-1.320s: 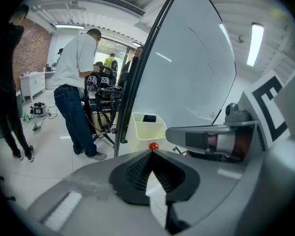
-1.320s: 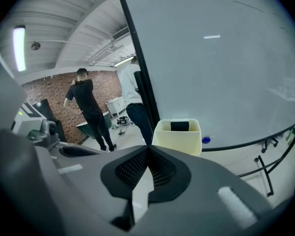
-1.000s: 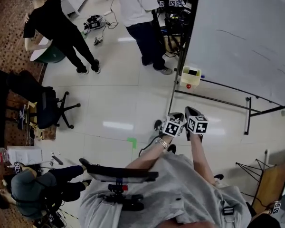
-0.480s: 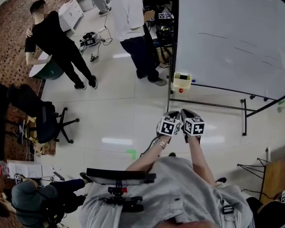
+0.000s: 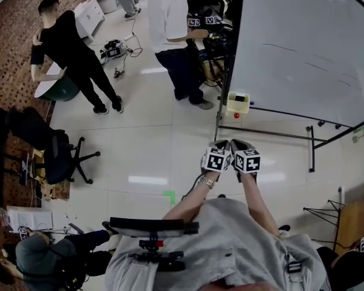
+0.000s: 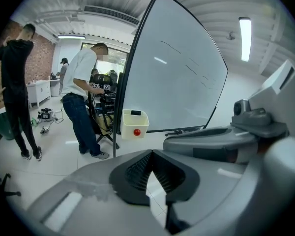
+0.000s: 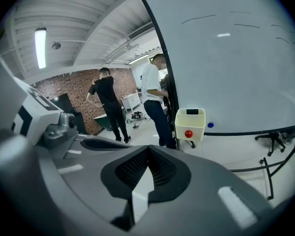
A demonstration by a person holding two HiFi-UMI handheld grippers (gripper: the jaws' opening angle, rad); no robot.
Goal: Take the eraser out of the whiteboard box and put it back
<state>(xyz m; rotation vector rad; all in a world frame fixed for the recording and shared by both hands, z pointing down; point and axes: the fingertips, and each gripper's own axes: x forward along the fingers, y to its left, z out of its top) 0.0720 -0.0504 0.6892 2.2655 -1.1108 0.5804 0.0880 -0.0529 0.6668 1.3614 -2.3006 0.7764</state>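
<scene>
Pale floor tiles (image 5: 145, 144) spread under a standing whiteboard (image 5: 303, 53), at whose lower left corner the cream whiteboard box (image 5: 238, 107) hangs with the dark eraser (image 5: 239, 97) lying across its open top, well apart from the left gripper (image 6: 151, 150) and right gripper (image 7: 148, 147), both closed on nothing, side by side, angled down toward it.

head view: high, steeply down, whiteboard box (image 5: 238, 104) far, upper centre | left gripper view, right gripper view: low, along own jaws, facing it mid-frame | shared: whiteboard box, whiteboard (image 5: 303, 53)
</scene>
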